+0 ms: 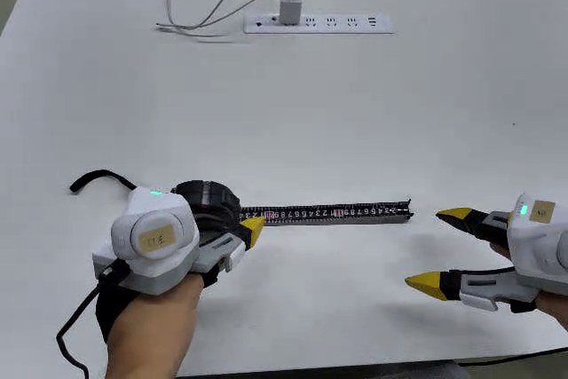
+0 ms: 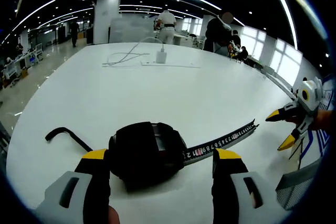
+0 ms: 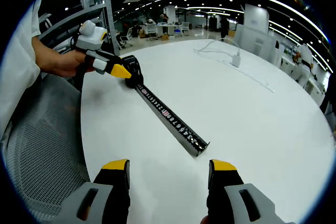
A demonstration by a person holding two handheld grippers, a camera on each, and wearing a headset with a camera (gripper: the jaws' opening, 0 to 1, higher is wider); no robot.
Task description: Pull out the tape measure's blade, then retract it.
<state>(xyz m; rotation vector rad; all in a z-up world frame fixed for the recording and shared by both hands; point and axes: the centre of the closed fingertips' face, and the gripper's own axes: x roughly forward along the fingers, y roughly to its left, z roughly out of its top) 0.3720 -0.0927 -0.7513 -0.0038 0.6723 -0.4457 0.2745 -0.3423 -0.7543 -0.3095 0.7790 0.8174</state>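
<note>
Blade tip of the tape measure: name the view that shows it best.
The right gripper view: the blade tip lies close and sharp, just ahead of the right gripper's open fingers. The head view shows it small, from above. The left gripper view shows it far off and tiny.

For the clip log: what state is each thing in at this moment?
Tape measure case: resting on the table, between the left gripper's jaws.
Blade: pulled out, lying on the table, end hook free.
Left gripper: open, straddling the case.
Right gripper: open, holding nothing, just short of the blade's end.
Charger: plugged into the power strip.
</note>
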